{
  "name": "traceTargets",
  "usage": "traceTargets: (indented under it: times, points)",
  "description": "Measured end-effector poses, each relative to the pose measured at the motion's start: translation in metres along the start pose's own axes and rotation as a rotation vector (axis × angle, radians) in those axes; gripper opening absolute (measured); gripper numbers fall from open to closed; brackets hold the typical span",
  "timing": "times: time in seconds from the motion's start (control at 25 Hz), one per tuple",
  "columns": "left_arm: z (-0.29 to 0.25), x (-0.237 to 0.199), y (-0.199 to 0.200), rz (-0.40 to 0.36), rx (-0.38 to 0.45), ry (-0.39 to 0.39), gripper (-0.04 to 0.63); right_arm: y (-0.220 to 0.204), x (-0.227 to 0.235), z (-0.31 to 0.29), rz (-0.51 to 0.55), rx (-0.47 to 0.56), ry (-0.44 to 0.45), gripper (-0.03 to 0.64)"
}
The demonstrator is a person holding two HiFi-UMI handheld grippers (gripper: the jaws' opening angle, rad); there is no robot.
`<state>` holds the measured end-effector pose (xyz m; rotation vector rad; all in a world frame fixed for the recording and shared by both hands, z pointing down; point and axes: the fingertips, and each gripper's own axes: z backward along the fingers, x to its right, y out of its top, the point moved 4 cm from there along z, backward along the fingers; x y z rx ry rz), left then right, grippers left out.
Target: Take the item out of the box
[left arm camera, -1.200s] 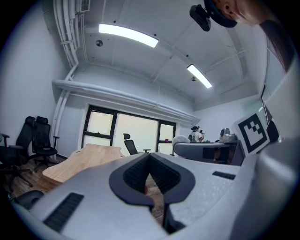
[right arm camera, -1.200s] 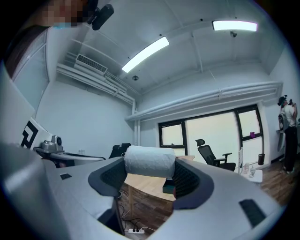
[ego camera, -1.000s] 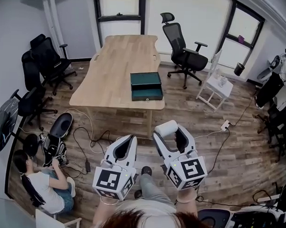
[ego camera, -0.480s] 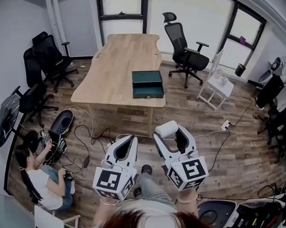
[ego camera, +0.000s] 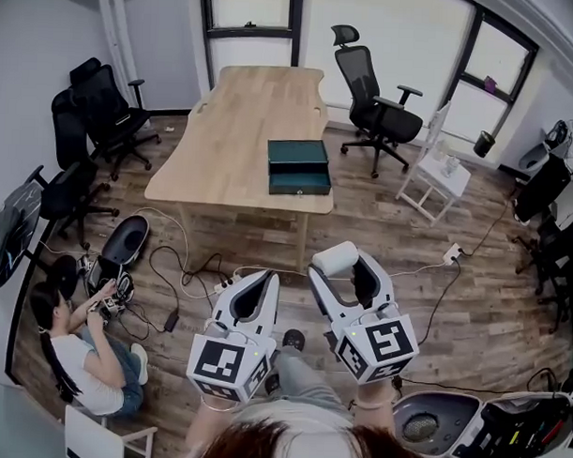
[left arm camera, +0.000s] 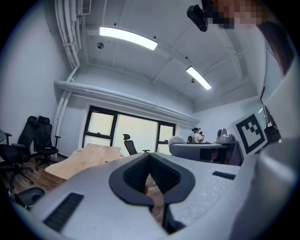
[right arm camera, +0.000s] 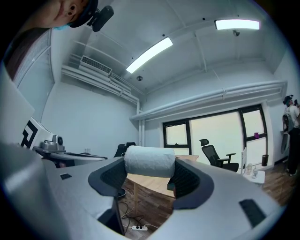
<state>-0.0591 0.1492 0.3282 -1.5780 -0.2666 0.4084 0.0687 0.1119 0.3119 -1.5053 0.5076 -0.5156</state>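
Right gripper (ego camera: 349,269), lower centre, is clamped wide on a white roll (ego camera: 333,259). Left gripper (ego camera: 265,277) is closed, empty. Green box (ego camera: 298,167) sits on the table (ego camera: 236,128), upper centre, well apart. Roll looks like the item, already out; next likely needs a spot to set it down.

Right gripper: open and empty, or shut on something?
Shut. The right gripper holds a white cylindrical paper roll: its own view shows the roll bridging the jaws, both dark pads against its ends.
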Motion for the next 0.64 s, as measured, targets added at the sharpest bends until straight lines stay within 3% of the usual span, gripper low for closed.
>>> traceTargets:
  times: [0.64]
  points:
    - [-0.0061, 0.001, -0.0045, 0.022, -0.003, -0.016, 0.008, -0.0051, 0.0042, -0.0027, 0.002, -0.012, -0.007, 0.313]
